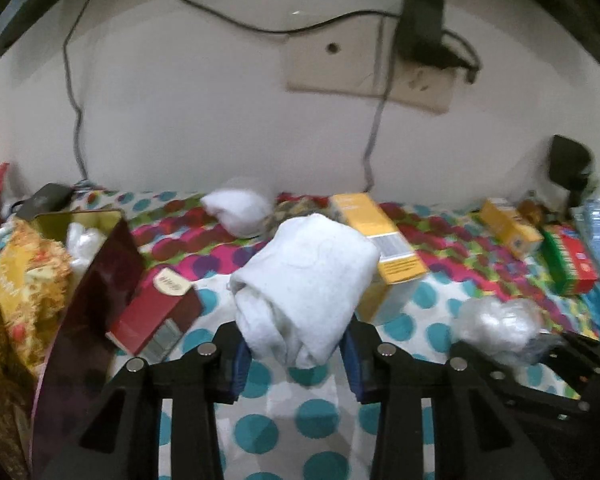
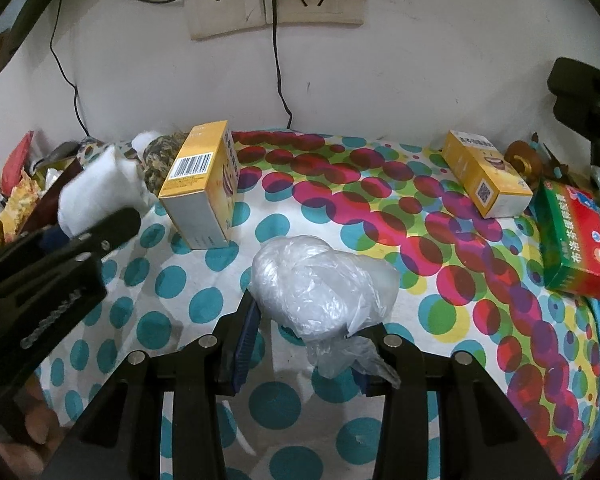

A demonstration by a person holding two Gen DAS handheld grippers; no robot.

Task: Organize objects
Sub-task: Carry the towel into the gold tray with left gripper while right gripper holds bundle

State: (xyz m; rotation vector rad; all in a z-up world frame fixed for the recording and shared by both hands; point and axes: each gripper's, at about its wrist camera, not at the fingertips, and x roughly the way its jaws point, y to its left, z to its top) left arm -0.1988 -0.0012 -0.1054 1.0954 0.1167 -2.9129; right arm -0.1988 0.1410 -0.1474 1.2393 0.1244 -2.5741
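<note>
Cloth roll [image 1: 304, 296] sits clamped in my left tool [image 1: 292, 354], crumpled plastic bag [image 2: 320, 284] in my right tool [image 2: 304, 354], both just above the dotted counter [image 2: 380, 208]. I'd keep both grips firm and carry them clear of the yellow box [image 2: 202, 184] beyond.

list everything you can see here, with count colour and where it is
rolled white cloth: 1, white, between the left tongs' pads
crumpled clear plastic bag: 1, clear, between the right tongs' pads
yellow cardboard boxes: 2, yellow, back centre and back right
red-and-green cardboard box: 1, right edge
dark red cardboard box: 1, left, leaning on the tin
dark red open tin: 1, far left
polka-dot cloth: 1, multicoloured, under everything
wall sockets: beige, wall, black cables plugged in
left tongs: black, blue pads, shut on the cloth
right tongs: black, blue pads, shut on the bag
</note>
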